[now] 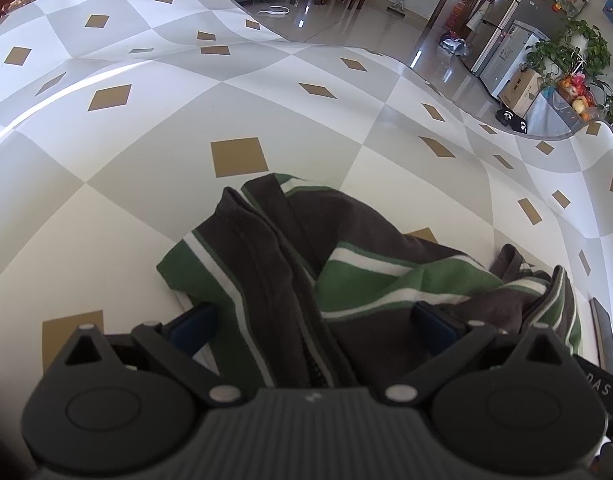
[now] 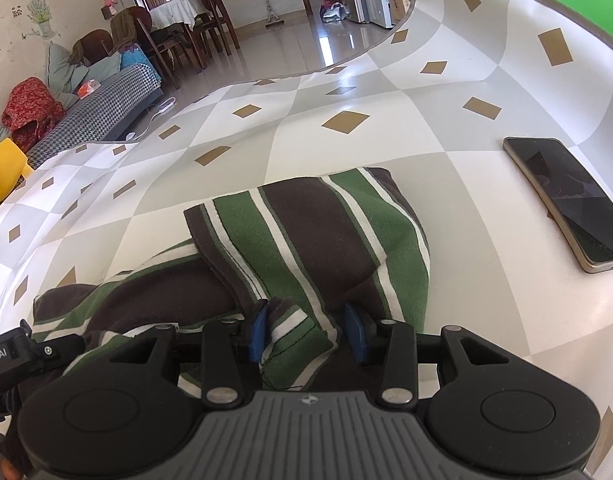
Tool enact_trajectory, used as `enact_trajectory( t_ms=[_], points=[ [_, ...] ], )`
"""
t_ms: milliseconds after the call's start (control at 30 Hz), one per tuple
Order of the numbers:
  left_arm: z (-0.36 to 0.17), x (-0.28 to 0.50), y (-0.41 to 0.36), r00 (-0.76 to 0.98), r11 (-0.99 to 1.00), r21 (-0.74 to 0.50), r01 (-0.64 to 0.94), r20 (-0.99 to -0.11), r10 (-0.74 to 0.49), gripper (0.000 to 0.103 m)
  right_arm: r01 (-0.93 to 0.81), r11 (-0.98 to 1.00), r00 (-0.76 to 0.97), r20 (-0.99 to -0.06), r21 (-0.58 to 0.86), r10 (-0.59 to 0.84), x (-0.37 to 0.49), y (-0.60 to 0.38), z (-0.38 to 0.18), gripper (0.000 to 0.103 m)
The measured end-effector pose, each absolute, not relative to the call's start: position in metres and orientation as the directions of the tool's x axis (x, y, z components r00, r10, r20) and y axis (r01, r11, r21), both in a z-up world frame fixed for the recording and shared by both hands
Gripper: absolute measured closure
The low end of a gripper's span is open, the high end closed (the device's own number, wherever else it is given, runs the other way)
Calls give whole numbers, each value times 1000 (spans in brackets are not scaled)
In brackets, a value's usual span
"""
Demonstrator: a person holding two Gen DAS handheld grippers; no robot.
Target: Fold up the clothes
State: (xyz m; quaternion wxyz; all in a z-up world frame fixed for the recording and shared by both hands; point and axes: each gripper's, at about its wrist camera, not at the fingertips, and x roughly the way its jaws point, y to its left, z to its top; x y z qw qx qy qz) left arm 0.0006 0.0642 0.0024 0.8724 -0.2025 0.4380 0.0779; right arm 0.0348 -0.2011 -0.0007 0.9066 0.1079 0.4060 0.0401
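A brown, green and white striped garment [image 1: 346, 272] with a zipper lies crumpled on the checkered table cover [image 1: 118, 208]. In the left wrist view my left gripper [image 1: 314, 320] stands open, its blue fingers [image 1: 194, 322] wide apart on either side of the zipper strip. In the right wrist view the same garment [image 2: 326, 232] lies partly folded over. My right gripper [image 2: 306, 330] is shut on a bunched fold of the garment's hem, with the blue pads [image 2: 258, 328] against the cloth.
A dark phone [image 2: 566, 200] lies on the table cover [image 2: 346, 148] to the right of the garment. Part of the other gripper [image 2: 10, 356] shows at the left edge. Beyond the table's edge are a tiled floor, a sofa, chairs and a fridge.
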Motion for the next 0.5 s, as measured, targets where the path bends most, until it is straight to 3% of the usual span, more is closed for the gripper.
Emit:
enact_trajectory(
  t_ms=[500],
  points=[
    [-1, 6, 55, 609, 926, -227, -303, -793, 4, 0, 30, 970, 659, -735, 240, 161, 35, -198, 0, 55]
  ],
)
